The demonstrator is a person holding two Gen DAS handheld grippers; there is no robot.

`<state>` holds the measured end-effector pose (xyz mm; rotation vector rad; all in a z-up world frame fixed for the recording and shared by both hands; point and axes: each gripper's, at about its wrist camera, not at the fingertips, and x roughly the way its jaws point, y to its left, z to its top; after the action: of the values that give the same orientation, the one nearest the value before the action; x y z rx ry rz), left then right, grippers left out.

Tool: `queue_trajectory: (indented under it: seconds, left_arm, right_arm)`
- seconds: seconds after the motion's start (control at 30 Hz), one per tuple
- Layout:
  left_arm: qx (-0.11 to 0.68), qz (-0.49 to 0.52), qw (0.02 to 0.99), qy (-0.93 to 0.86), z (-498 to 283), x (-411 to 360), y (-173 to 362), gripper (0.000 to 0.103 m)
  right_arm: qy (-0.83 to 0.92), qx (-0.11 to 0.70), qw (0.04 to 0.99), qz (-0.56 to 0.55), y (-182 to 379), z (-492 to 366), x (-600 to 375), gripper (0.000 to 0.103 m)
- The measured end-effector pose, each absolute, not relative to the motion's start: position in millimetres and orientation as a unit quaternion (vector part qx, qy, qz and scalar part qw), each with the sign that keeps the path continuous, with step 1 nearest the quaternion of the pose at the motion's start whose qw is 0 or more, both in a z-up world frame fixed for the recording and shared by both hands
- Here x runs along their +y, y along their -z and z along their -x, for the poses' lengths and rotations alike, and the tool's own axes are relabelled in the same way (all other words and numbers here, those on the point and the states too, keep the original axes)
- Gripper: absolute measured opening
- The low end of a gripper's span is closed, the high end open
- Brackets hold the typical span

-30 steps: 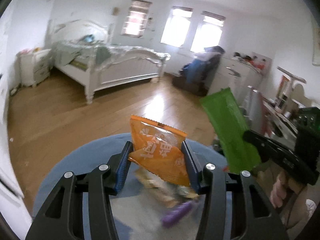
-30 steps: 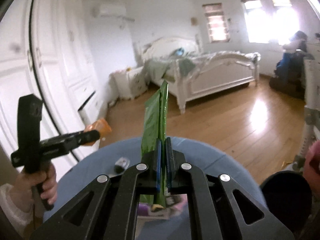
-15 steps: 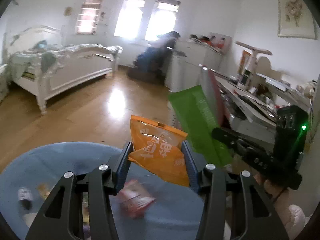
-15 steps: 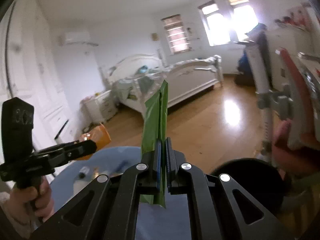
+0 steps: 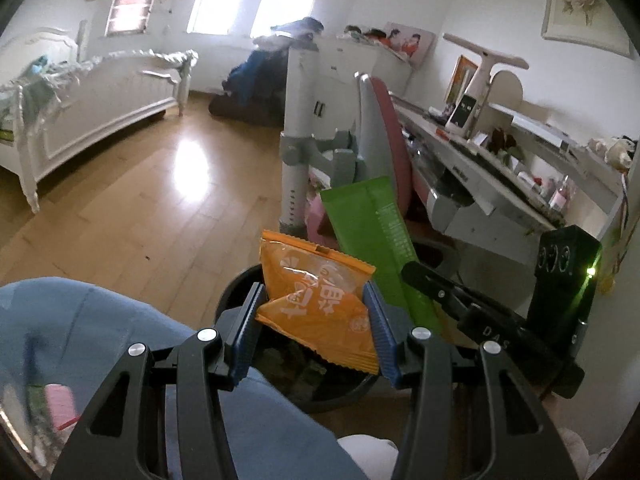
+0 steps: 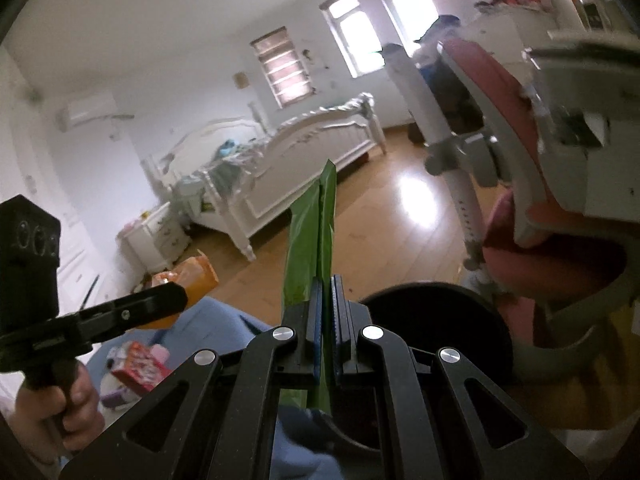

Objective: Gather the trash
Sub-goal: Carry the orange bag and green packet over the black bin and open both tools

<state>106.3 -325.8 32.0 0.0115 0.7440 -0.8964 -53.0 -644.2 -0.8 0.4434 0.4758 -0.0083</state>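
My left gripper [image 5: 314, 320] is shut on an orange snack packet [image 5: 316, 300] and holds it over the open black trash bin [image 5: 348, 390] on the floor. My right gripper [image 6: 327, 312] is shut on a flat green wrapper [image 6: 310, 236], held upright beside the bin [image 6: 436, 312]. In the left wrist view the green wrapper [image 5: 376, 240] and the right gripper [image 5: 420, 276] are just right of the orange packet. In the right wrist view the left gripper [image 6: 176, 300] with the orange packet [image 6: 196, 276] is at the left.
A round table with a blue cloth [image 5: 80, 320] is at the left, with small wrappers [image 6: 136, 364] lying on it. A pink-and-grey chair [image 5: 384, 140] and a cluttered desk [image 5: 500, 168] stand to the right. A white bed [image 5: 92, 96] is across the wooden floor.
Both grippers have swung right, away from the blue table and over to the black bin. Each still holds its wrapper.
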Motion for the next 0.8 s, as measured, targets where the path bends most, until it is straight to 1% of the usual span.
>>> queue_trajectory:
  seconds: [0.37, 0.47, 0.5, 0.53, 0.57, 0.6, 0.63, 0.67, 0.8]
  left_arm:
    - [0.389, -0.015, 0.815, 0.428, -133, -366, 5, 0.05]
    - [0.394, -0.024, 0.811, 0.431, -140, -377, 11, 0.052]
    - [0.397, -0.028, 0.813, 0.426, -142, -381, 13, 0.057]
    - [0.4, -0.03, 0.815, 0.418, -144, -383, 14, 0.07]
    - [0.4, -0.028, 0.818, 0.412, -146, -383, 13, 0.077]
    - [0.399, -0.025, 0.821, 0.408, -146, -382, 13, 0.086]
    - [0.396, -0.023, 0.822, 0.409, -145, -379, 10, 0.086]
    - [0.395, -0.024, 0.821, 0.412, -144, -377, 9, 0.086]
    - [0.378, -0.032, 0.824, 0.42, -129, -361, -5, 0.086]
  right_arm:
    - [0.021, 0.259, 0.935, -0.241, 43, 33, -671, 0.006]
    - [0.031, 0.265, 0.932, -0.245, 51, 27, -679, 0.007]
    - [0.035, 0.27, 0.93, -0.247, 54, 24, -681, 0.013]
    - [0.04, 0.272, 0.928, -0.25, 55, 24, -680, 0.025]
    - [0.045, 0.273, 0.927, -0.252, 57, 23, -682, 0.033]
    - [0.05, 0.271, 0.927, -0.256, 58, 24, -683, 0.053]
    - [0.055, 0.264, 0.927, -0.261, 58, 27, -683, 0.067]
    - [0.055, 0.259, 0.928, -0.264, 58, 29, -683, 0.069]
    - [0.051, 0.261, 0.929, -0.258, 53, 32, -674, 0.069]
